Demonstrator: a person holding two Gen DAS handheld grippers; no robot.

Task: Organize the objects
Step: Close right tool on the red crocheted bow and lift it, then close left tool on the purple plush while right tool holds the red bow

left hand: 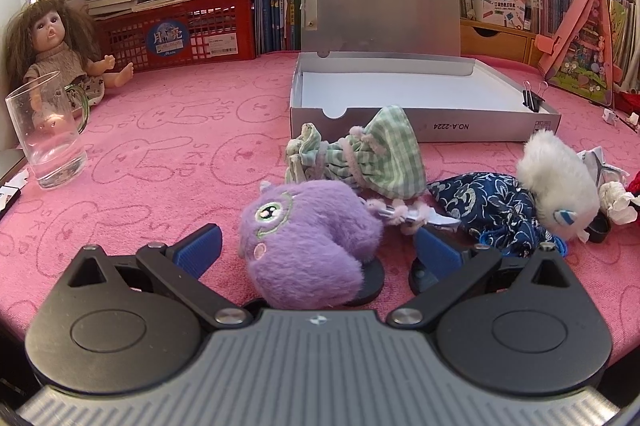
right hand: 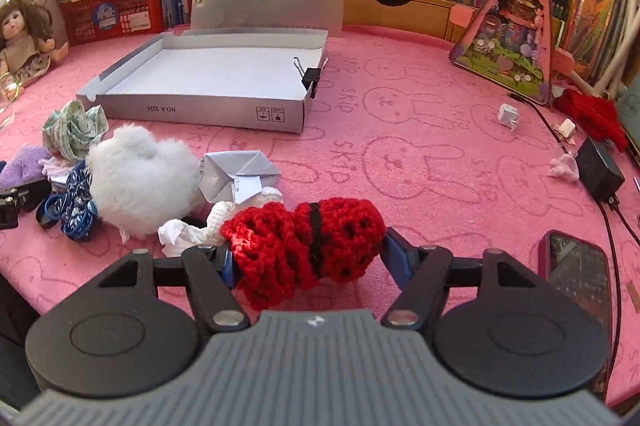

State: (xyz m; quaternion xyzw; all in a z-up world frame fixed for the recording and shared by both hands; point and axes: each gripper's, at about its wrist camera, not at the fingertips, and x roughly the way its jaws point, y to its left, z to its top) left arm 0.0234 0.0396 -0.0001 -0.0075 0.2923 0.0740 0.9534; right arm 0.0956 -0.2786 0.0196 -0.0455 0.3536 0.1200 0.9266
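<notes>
Toys lay in one loose cluster on the pink desk [right hand: 420, 130] in front of the open grey box [left hand: 492, 127]. Counted: one purple plush [left hand: 308, 238], one white plush [left hand: 556, 178], one green checked doll dress [left hand: 376, 154], one blue patterned cloth pouch [left hand: 488, 210], one red crochet piece [right hand: 308, 246] and one folded grey paper shape [right hand: 236, 174].

The left gripper [left hand: 318, 246] had its fingers spread wide, one on each side of the purple plush; neither blue pad touched it, so nothing was held. The right gripper [right hand: 308, 260] had the red crochet piece lying between its fingers; the right finger stood apart from the yarn and the left was hidden behind it, so I could not tell whether the piece was gripped.

The box stood with its lid propped upright at the rear. It held none of the toys; one black binder clip [right hand: 310, 76] was clamped on its right wall.

Elsewhere on the desk: one clear glass mug [left hand: 48, 138] at far left, one doll [left hand: 60, 54] seated behind it, one red basket [left hand: 180, 30] carrying stacked books, and one phone [right hand: 576, 266] beside the right gripper.
</notes>
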